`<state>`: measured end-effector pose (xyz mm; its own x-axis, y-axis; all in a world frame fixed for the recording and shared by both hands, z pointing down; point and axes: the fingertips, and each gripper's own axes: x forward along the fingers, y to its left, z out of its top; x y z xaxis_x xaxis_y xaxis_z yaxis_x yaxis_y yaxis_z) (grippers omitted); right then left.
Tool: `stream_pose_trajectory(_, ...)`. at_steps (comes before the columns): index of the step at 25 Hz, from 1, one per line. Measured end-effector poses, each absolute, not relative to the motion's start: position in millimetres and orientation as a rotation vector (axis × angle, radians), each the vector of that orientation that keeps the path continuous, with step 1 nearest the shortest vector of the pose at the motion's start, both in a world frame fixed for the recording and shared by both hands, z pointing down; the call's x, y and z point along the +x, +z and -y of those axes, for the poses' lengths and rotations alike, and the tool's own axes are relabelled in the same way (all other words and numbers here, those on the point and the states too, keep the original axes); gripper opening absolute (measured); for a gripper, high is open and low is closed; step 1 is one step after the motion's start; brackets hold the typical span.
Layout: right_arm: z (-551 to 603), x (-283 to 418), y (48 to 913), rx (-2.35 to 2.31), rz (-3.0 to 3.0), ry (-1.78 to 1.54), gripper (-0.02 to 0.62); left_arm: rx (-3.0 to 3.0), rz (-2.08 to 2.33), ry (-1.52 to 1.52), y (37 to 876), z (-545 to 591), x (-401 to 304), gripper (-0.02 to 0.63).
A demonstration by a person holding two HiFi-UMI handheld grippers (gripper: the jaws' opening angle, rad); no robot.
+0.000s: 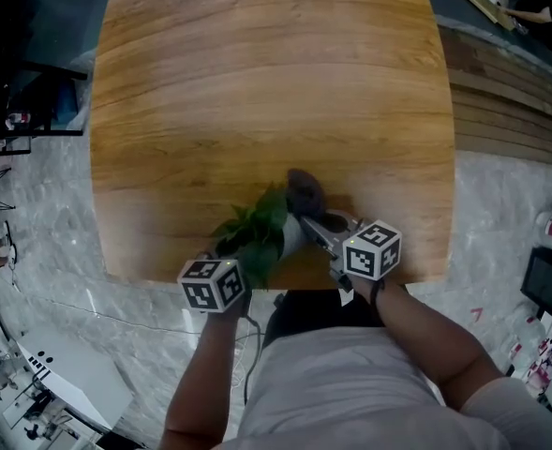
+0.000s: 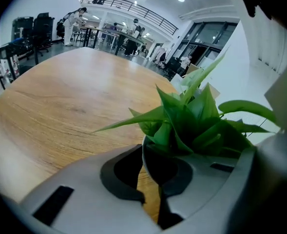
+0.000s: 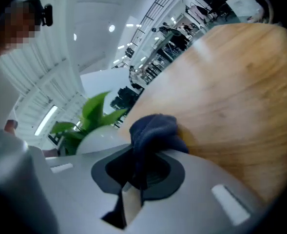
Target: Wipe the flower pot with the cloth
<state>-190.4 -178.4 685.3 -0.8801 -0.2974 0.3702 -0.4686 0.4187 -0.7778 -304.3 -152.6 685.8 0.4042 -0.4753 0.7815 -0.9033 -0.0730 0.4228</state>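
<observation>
At the table [image 1: 257,82], left tool [image 2: 150,177] grips the white flower pot [image 3: 99,139] — right tool [image 3: 133,179], dark cloth [image 3: 153,128].

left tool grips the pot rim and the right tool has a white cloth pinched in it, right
Not white: the cloth pinched in the right tool is dark blue, as the right gripper view shows. The left tool does grip the pot rim.

cloth [image 3: 153,128]: dark navy | flower pot [image 3: 99,139]: white | plant leaves [image 2: 192,116]: green | table [image 1: 257,82]: tan woodgrain | floor [image 1: 51,242]: grey-white marble veining
</observation>
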Motion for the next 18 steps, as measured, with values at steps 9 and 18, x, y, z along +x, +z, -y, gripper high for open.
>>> stream_pose_trajectory(9, 159.7, -223.8, 591.3, 0.477, 2.730, 1.371, 0.032, 1.622, 1.227, 0.456, 687.3, 152.3, -308.7, 0.026)
stream_pose_trajectory(18, 155.7, -174.6, 685.3, 0.775, 2.477, 1.429, 0.032, 1.554, 1.239, 0.375, 690.3, 151.5, -310.8, 0.025)
